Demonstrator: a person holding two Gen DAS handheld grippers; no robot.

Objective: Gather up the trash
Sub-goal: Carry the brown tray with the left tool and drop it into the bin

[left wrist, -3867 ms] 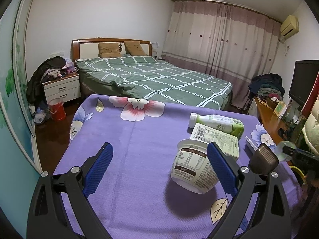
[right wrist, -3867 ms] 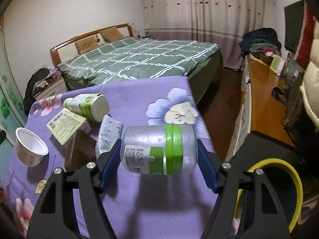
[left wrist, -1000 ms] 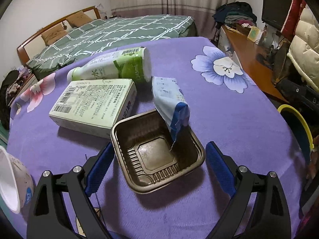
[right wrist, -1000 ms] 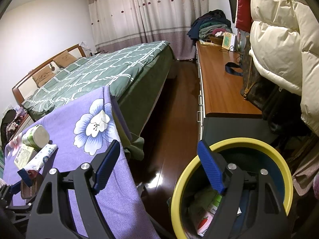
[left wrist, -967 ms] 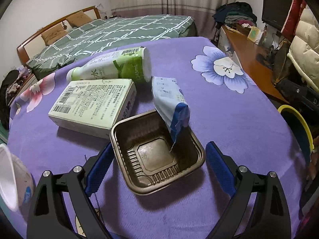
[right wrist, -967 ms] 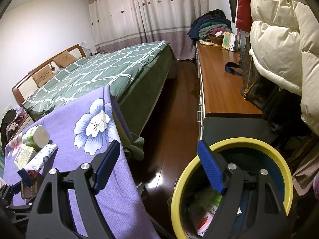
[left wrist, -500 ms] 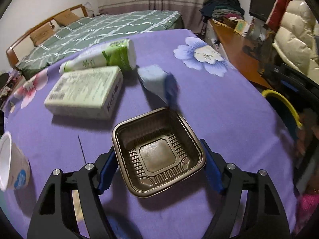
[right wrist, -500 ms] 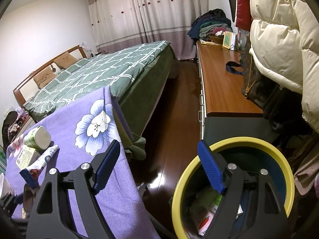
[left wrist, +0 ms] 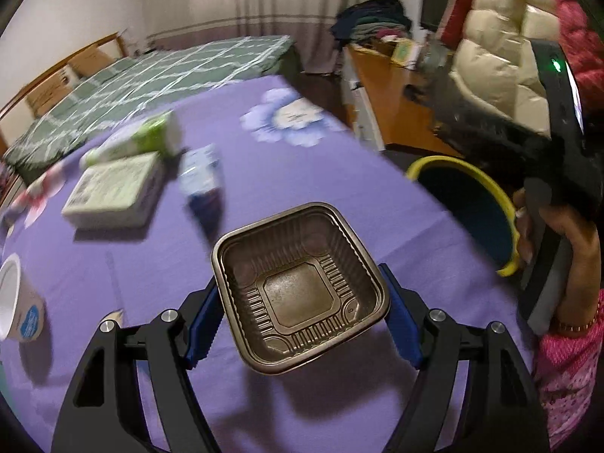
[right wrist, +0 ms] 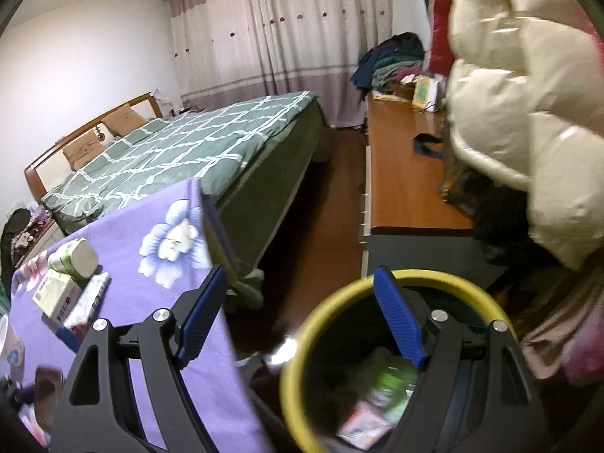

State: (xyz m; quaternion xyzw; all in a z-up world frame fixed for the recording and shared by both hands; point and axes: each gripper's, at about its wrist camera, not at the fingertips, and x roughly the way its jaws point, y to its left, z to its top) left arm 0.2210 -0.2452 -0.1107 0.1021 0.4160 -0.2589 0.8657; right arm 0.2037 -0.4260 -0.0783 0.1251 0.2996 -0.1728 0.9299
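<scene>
A brown ribbed plastic tray [left wrist: 302,290] hangs above the purple flowered tablecloth [left wrist: 302,173], and my left gripper [left wrist: 302,302] is shut on its two sides. Left behind on the cloth are a green-and-white bottle [left wrist: 139,137], a white carton [left wrist: 113,190], a blue-and-white pouch [left wrist: 202,173] and a white cup [left wrist: 15,298]. The yellow-rimmed bin [left wrist: 434,162] stands off the table's right edge. My right gripper [right wrist: 300,302] is open and empty above the bin's rim [right wrist: 328,302], with wrappers [right wrist: 377,392] inside the bin.
A hand [left wrist: 558,234] holds the right gripper beside the bin. A green checked bed [right wrist: 188,143] lies beyond the table. A wooden desk [right wrist: 400,173] and a cream padded jacket [right wrist: 528,113] crowd the right side, with dark floor between.
My left gripper has shut on the brown tray, lifted it off the cloth and swung right toward the bin. The pouch that leaned in it now lies on the cloth. The right gripper shifted slightly.
</scene>
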